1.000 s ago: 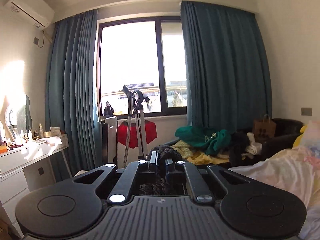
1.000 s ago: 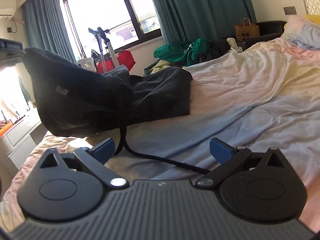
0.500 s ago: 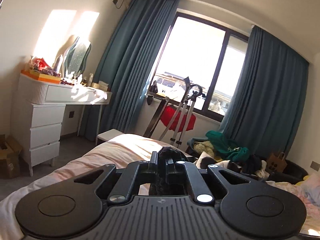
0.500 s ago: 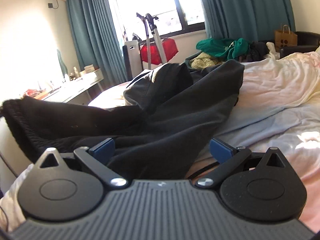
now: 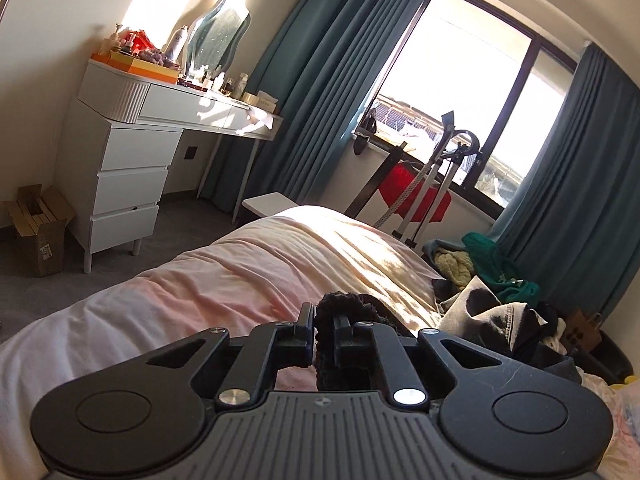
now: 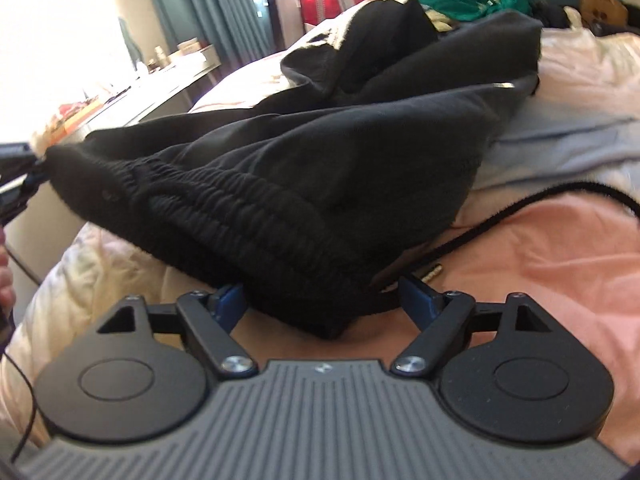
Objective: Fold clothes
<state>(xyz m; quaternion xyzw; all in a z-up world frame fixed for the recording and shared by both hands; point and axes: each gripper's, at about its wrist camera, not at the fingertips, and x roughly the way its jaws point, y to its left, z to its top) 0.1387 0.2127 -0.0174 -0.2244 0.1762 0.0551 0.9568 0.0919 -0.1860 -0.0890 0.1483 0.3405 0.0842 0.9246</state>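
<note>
Looking at black joggers [image 6: 320, 168] sprawled across the bed [image 5: 240, 272], waistband [image 6: 224, 200] nearest, legs trailing off toward the window. Got the left tool [image 5: 323, 334] pinched almost shut on a wad of that waistband at its far left end. Got the right tool [image 6: 322, 296] fairly wide, just been closing, with the waistband's other end bunched between the pads, probably not squeezed yet. Runs left to right between both tools, so guessing grab, then pull taut. Can only see the whole garment and loose drawstring [image 6: 520, 208] from the right wrist; just a dark tuft from the left.
</note>
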